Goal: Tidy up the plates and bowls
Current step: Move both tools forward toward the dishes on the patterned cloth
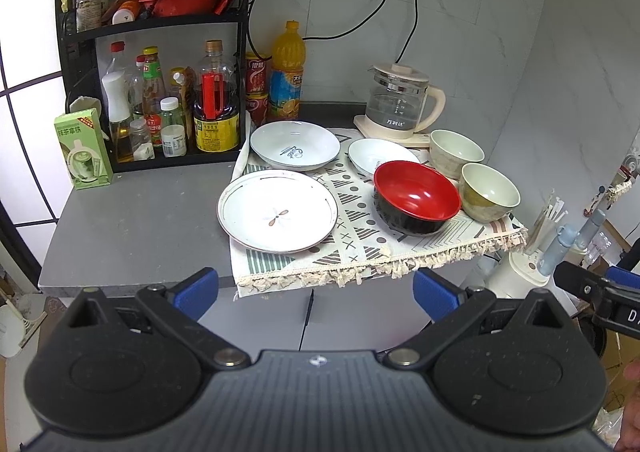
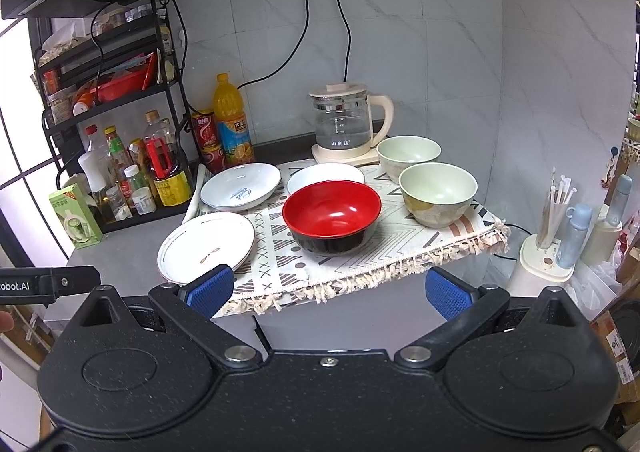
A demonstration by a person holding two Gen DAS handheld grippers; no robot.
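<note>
On a patterned cloth (image 1: 360,248) (image 2: 360,252) lie a flat white plate with a flower mark (image 1: 277,211) (image 2: 206,246), a deep white plate with writing (image 1: 295,145) (image 2: 240,186), a smaller white plate (image 1: 380,156) (image 2: 325,175), a red-and-black bowl (image 1: 416,196) (image 2: 332,214) and two pale green bowls (image 1: 489,192) (image 2: 437,194), (image 1: 456,153) (image 2: 408,156). My left gripper (image 1: 316,288) is open and empty, short of the counter's front edge. My right gripper (image 2: 328,290) is open and empty, also in front of the cloth.
A black rack of sauce bottles (image 1: 168,108) (image 2: 132,172) stands at the back left. An orange drink bottle (image 1: 286,72) and a glass kettle (image 1: 400,102) (image 2: 346,124) stand behind the dishes. A green box (image 1: 82,148) sits on the grey counter (image 1: 140,228).
</note>
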